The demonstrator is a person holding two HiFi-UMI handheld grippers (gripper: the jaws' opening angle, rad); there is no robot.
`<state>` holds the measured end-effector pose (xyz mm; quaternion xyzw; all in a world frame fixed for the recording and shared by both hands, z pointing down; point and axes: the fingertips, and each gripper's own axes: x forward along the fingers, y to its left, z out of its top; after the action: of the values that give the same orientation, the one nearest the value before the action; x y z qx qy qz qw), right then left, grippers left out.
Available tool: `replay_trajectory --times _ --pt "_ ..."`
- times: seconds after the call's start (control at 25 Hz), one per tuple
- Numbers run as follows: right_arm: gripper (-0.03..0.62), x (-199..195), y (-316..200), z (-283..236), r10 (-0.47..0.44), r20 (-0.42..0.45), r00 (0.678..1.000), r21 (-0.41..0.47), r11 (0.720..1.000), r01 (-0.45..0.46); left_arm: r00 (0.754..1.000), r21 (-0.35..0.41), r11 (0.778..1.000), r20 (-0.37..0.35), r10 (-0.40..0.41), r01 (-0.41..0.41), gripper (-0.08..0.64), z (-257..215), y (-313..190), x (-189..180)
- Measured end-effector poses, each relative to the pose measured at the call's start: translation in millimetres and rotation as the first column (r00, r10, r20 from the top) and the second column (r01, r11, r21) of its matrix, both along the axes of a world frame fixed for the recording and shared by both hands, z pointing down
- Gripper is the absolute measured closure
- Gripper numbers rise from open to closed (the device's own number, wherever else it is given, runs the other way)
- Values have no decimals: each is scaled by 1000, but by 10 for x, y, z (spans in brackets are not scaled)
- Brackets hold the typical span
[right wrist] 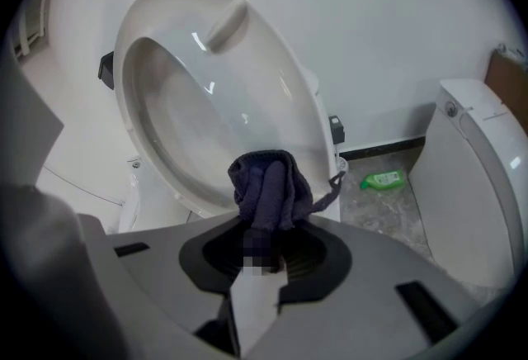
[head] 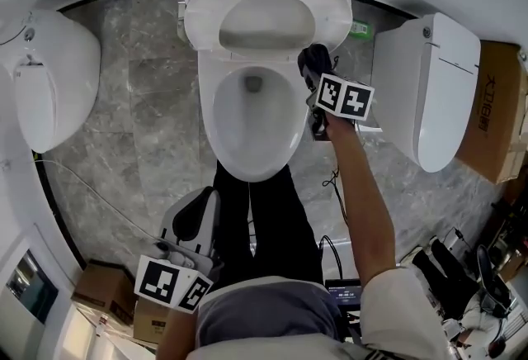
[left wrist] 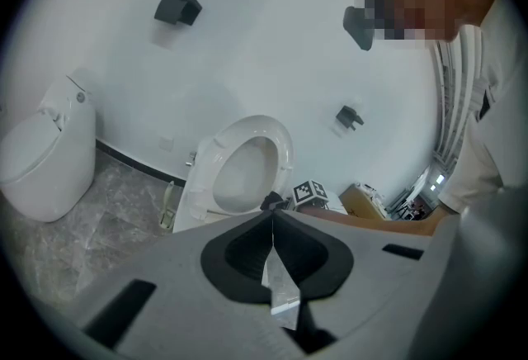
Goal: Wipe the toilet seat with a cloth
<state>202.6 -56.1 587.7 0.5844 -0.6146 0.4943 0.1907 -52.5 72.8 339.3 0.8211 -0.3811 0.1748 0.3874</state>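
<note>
Dark cloth clamped in right gripper, near the raised toilet seat.

Head view: high above the toilet, facing steeply down onto its bowl. Left gripper view: well back from the toilet's front, facing it and the wall behind. Right gripper view: close at the toilet's right side, facing the raised toilet seat. Shared by all three: the toilet.
</note>
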Motion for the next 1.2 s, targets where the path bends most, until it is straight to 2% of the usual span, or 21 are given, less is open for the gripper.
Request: replay_trajectory --times 0.24,0.44,0.6,0.72,0.92,1.08,1.2 --pt "514 56 -115 -365 -113 -115 987 -4 994 113 1000 21 1000 4 15 -15 551 -209 -49 -7" --pt "512 35 -226 -711 -161 -168 973 6 986 164 998 52 996 18 65 -66 551 -426 -103 7" --pt "512 29 -296 -940 -219 -234 947 14 973 229 997 78 994 26 76 -77 551 -582 -142 40" --pt "512 -2 -351 -1089 -228 -256 939 35 969 245 995 97 990 32 96 -99 551 -633 -170 107" --pt "512 -115 -415 -1356 -241 -247 938 78 960 268 988 136 979 46 147 -152 551 -702 -261 284" --pt "512 -253 -465 -1664 -204 -145 968 163 960 227 979 208 958 84 183 -197 551 -775 -569 436" --pt "512 -252 -348 -1904 -201 -116 973 193 956 221 967 264 934 142 210 -242 549 -828 -831 590"
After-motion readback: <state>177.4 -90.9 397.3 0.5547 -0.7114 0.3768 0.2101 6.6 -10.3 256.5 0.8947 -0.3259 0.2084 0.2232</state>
